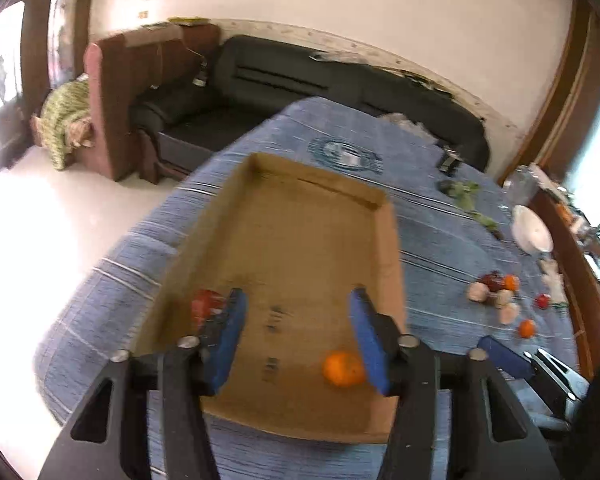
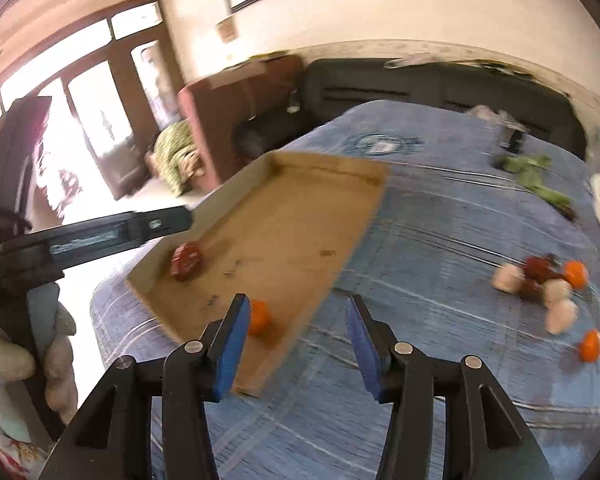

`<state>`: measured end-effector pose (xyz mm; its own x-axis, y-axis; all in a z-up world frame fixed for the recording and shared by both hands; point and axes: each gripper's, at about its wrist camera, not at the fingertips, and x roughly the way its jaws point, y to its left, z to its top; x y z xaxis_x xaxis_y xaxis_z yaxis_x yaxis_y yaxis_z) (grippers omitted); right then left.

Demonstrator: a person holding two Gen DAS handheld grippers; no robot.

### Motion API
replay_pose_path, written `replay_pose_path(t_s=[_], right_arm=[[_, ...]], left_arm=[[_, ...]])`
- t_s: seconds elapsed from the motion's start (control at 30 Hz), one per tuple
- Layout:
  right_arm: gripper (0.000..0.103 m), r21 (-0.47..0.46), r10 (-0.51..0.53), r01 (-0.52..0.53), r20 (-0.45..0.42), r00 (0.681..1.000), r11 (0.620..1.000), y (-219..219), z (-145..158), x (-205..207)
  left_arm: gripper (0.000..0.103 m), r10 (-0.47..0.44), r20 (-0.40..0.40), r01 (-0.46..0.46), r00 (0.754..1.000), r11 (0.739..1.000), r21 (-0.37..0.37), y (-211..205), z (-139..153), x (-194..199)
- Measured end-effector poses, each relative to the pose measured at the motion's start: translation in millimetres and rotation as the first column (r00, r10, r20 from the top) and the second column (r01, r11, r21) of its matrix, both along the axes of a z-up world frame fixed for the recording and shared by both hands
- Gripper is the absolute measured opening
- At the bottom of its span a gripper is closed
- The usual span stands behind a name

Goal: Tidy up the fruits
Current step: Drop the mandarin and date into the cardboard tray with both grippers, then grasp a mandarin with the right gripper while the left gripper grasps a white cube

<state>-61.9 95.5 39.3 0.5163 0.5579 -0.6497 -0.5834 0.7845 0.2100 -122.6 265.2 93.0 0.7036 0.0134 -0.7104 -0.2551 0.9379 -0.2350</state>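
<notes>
Blue-padded jaws of the left gripper [image 1: 296, 336] stand part open with nothing between them, over the near end of the cardboard tray [image 1: 392, 240]. Inside the tray lie an orange [image 1: 343, 368], just beside the right-hand pad, and a red fruit [image 1: 206, 304] partly hidden behind the left-hand pad.

Right gripper [image 2: 296, 336] is likewise part open and holds nothing; it hangs over the blue cloth [image 2: 440, 220], just off the tray's near corner.

Loose fruit remains on the cloth to the right of both grippers: a cluster of pale, dark red and orange pieces [image 2: 544, 284], and a single orange piece [image 2: 591, 345] nearer the camera. This pile lies well apart from the tray. By my judgement the right gripper is the nearer hand for the next pick.

Tray's long axis runs away from the cameras; the fruits are roundish, with no axis I can tell through the blur.
</notes>
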Motion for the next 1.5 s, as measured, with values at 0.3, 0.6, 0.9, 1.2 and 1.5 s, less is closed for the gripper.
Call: replay_pose_path(t_s=[0.3,0.6,0.9,1.2,1.5], right_arm=[[0.056,-0.003,-0.287,0.287,-0.019,0.958,0.958,-143.3,-8.3,19.9],[0.056,-0.008,-0.542,0.545,-0.128,0.831,0.838,-275.4,-29.4,38.2],[0.056,0.008,-0.486,0.494,-0.163,0.858,0.869,-242.1,-50.0,92.2],[0.054,-0.018,-0.489,0.491,-0.141,0.861,0.871,-239.2,-72.9,102.1],[0.035,-0.052,-0.467,0.464,-0.092,0.879,0.884,-229.0,-72.0,100.1]], left_arm=[[0.073,-0.258,-0.076,0.254,0.963,0.965,-0.061,-96.0,-8.5,24.3],[0.073,-0.358,-0.162,0.358,0.920,0.933,-0.030,-172.5,-45.0,75.3],[0.057,-0.360,-0.163,0.348,0.919,0.933,-0.096,-196.5,-73.5,135.1],[0.054,-0.378,-0.103,0.375,0.920,0.926,-0.048,-212.7,-89.7,173.3],[0.016,-0.424,-0.071,0.416,0.903,0.904,-0.098,-206.3,-95.9,179.3]])
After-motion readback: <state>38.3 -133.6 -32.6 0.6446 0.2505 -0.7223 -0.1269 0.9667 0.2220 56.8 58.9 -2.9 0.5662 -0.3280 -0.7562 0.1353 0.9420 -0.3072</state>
